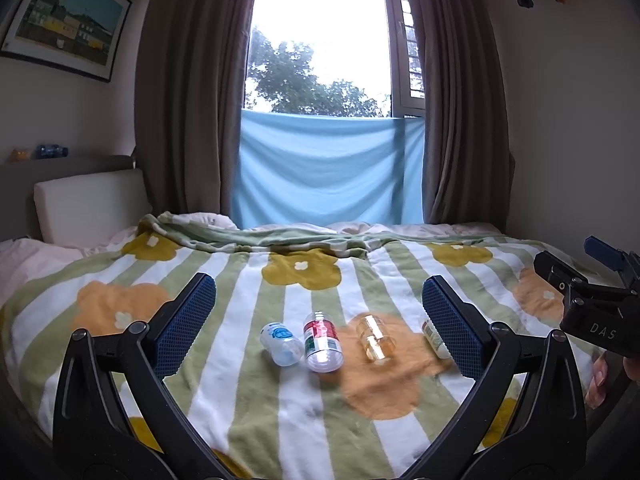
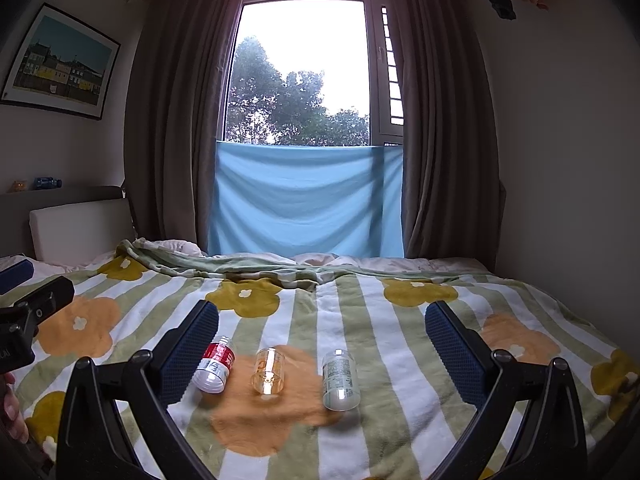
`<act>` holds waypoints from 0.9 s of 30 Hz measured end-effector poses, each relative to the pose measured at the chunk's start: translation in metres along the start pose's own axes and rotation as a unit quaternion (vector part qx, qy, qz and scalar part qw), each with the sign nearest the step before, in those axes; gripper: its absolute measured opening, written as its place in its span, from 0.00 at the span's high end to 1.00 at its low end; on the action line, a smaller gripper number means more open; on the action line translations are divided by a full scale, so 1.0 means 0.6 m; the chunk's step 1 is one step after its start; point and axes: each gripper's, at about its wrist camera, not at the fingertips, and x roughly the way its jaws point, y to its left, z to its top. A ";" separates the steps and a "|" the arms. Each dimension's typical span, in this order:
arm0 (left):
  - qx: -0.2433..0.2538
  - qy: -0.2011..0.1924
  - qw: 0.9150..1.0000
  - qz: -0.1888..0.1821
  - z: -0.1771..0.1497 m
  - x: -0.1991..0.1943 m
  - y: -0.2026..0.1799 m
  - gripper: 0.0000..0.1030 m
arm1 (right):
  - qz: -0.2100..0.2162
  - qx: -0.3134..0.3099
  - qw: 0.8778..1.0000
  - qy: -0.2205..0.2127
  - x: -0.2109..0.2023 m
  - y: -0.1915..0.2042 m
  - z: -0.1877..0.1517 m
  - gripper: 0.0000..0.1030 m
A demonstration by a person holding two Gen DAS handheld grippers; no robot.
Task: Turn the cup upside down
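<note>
Several small clear cups lie on their sides in a row on the flowered blanket (image 1: 248,420). From the left wrist view they are a blue-labelled cup (image 1: 280,344), a red-labelled cup (image 1: 322,342), an amber cup (image 1: 374,338) and a green-and-white cup (image 1: 434,338) half hidden behind a finger. My left gripper (image 1: 320,292) hangs open above and short of them, holding nothing. In the right wrist view the red-labelled cup (image 2: 214,366), amber cup (image 2: 269,372) and white cup (image 2: 340,380) lie ahead of my right gripper (image 2: 323,314), which is open and empty.
The other gripper's body shows at each view's edge (image 1: 592,304) (image 2: 28,312), with a hand (image 1: 598,376) beneath. A rumpled blanket fold (image 1: 280,236) crosses the far bed. A white headboard cushion (image 1: 88,204), brown curtains (image 1: 188,100) and a blue cloth (image 1: 328,168) stand beyond.
</note>
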 end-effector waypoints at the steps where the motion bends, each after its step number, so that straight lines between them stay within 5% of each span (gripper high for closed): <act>1: 0.000 0.000 1.000 0.000 0.000 0.000 -0.001 0.00 | 0.000 0.000 1.000 0.000 0.000 0.000 0.000 0.00; 27: -0.009 0.009 1.000 -0.002 -0.004 0.007 0.011 0.00 | 0.000 -0.002 1.000 0.001 0.002 0.001 -0.004 0.00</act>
